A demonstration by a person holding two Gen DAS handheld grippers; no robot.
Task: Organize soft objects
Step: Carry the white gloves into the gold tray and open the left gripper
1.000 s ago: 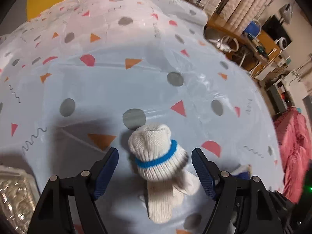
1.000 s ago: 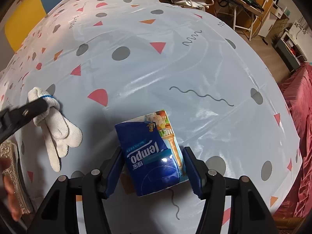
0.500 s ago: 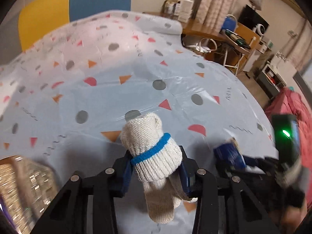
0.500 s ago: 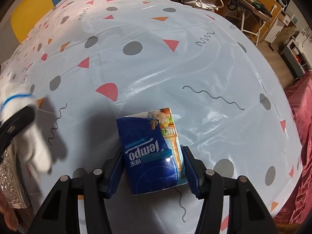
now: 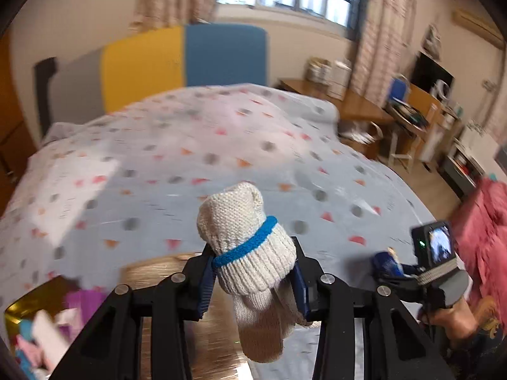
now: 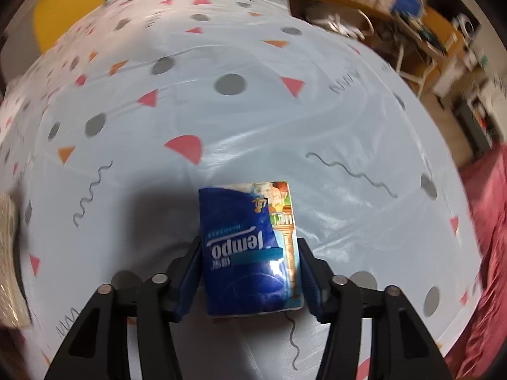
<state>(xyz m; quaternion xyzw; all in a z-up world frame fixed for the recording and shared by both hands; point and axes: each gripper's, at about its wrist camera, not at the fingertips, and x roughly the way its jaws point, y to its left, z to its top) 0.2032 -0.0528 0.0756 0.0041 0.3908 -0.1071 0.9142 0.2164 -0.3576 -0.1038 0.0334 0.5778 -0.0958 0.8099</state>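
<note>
My left gripper is shut on a white knitted glove with a blue band and holds it in the air, over the edge of a gold foil tray. The glove's fingers hang down below the jaws. My right gripper is shut on a blue Tempo tissue pack, lifted just above the patterned bed cover. The right gripper also shows at the right of the left wrist view, with the pack in it.
The gold tray holds purple, pink and white soft items at its left end. Its corner shows at the left edge of the right wrist view. A pink blanket lies to the right. A desk and chairs stand beyond the bed.
My left gripper closed on the glove and lifted it up and left toward the gold tray. My right gripper closed on the tissue pack and raised it slightly.
</note>
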